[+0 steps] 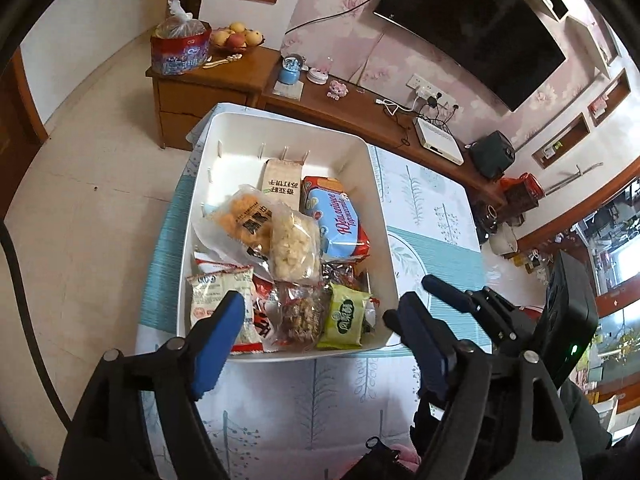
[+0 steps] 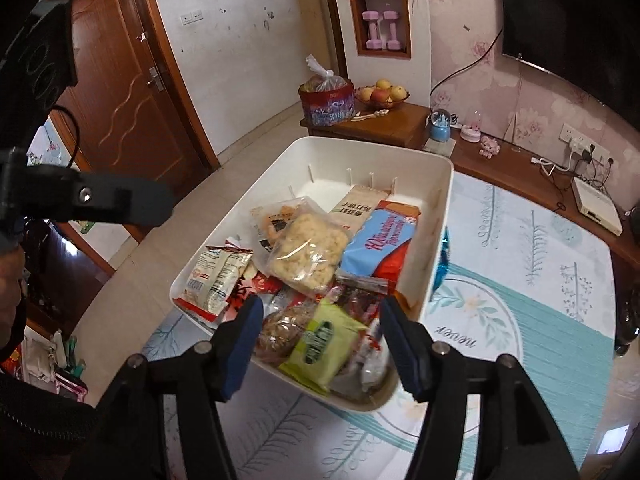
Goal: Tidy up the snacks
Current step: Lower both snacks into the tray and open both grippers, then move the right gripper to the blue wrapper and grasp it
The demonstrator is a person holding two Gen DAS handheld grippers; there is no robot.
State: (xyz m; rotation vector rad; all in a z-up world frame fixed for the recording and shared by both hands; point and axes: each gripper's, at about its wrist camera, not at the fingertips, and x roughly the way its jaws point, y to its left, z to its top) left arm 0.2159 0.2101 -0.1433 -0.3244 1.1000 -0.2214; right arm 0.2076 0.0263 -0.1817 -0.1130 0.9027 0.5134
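A white bin [image 1: 376, 184] [image 2: 436, 216] stands on the patterned tablecloth, filled with snack packs. Among them are a blue biscuit pack [image 1: 336, 216] [image 2: 380, 240], a clear bag of pale puffs [image 1: 294, 244] [image 2: 308, 252], a green pack [image 1: 346, 316] [image 2: 320, 340], a white pack [image 1: 216, 292] [image 2: 218, 276] and a tan box [image 1: 282, 184]. My left gripper [image 1: 320, 308] hangs open over the bin's near end, nothing between its fingers. My right gripper [image 2: 322, 308] is open too, above the green pack and holding nothing.
The tablecloth [image 1: 432, 216] has bare room to the right of the bin. Beyond it runs a low wooden cabinet [image 1: 224, 76] with a fruit bowl [image 1: 238, 38], a red bag [image 1: 180, 50], a blue globe [image 1: 290, 70] and a white router [image 1: 438, 140]. A wooden door [image 2: 120, 92] stands at the left.
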